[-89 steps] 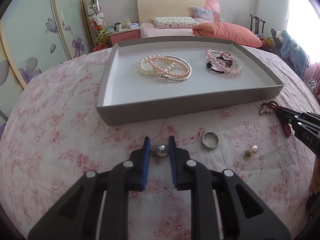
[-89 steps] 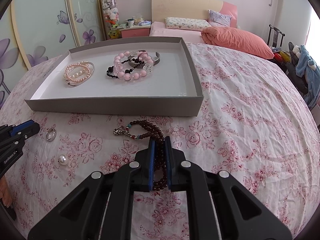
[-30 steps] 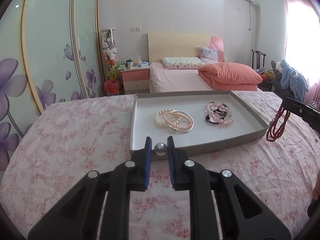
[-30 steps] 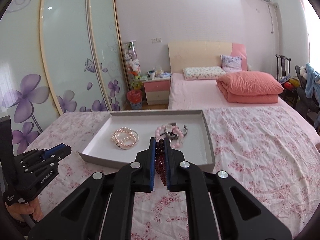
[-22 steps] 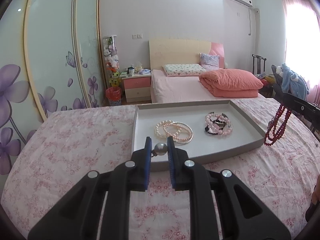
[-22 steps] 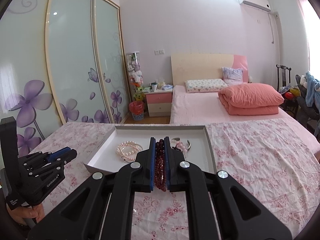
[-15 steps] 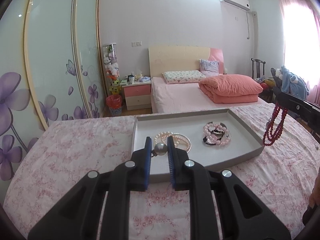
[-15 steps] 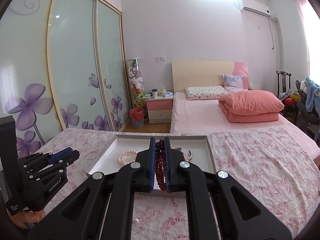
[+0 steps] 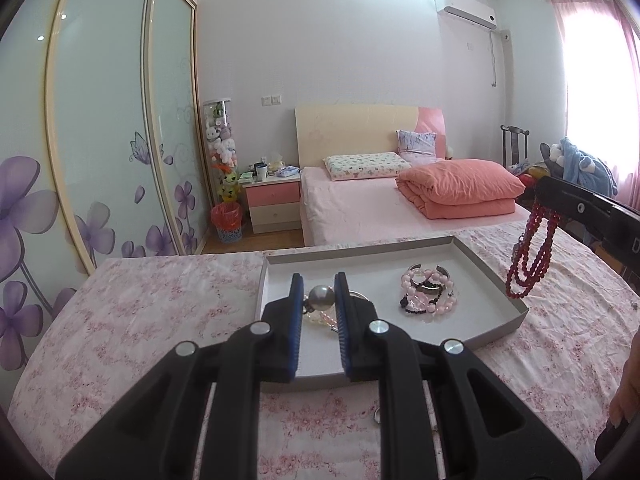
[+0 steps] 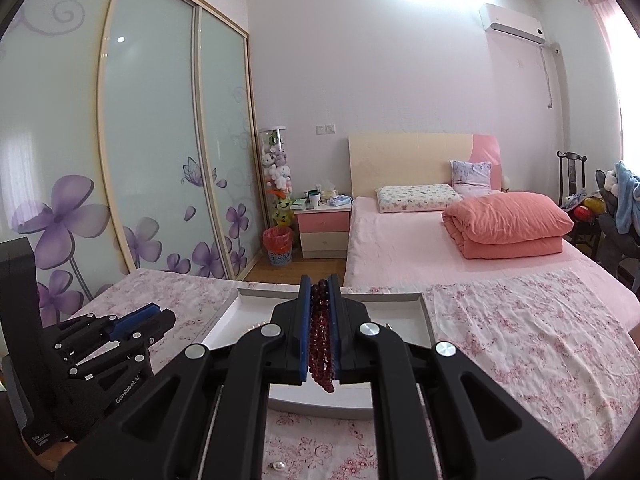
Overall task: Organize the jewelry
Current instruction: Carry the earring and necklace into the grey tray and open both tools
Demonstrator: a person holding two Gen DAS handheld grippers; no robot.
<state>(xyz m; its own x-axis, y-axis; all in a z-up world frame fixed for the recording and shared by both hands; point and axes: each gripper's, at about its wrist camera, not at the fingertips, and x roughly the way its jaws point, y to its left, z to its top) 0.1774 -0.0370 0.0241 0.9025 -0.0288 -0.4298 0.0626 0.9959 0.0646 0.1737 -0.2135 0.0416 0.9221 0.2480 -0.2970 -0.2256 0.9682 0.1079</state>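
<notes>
Only my left view shows the pink bead bracelets (image 9: 429, 294) lying in the grey tray (image 9: 496, 326); my right view hides them behind my fingers. My left gripper (image 9: 319, 295) pinches a pearl earring (image 9: 322, 295) narrowly above the tray. My right gripper (image 10: 320, 304) clamps the dark red bead strand (image 10: 321, 340), which dangles free.

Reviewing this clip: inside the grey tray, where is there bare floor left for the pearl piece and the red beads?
The tray has bare floor along its near edge in front of the pink bead bracelets, and along the far wall behind them. The middle is crowded: those bracelets, and the pearl bracelets behind the left gripper. The tray's left side is hidden by that gripper.
</notes>
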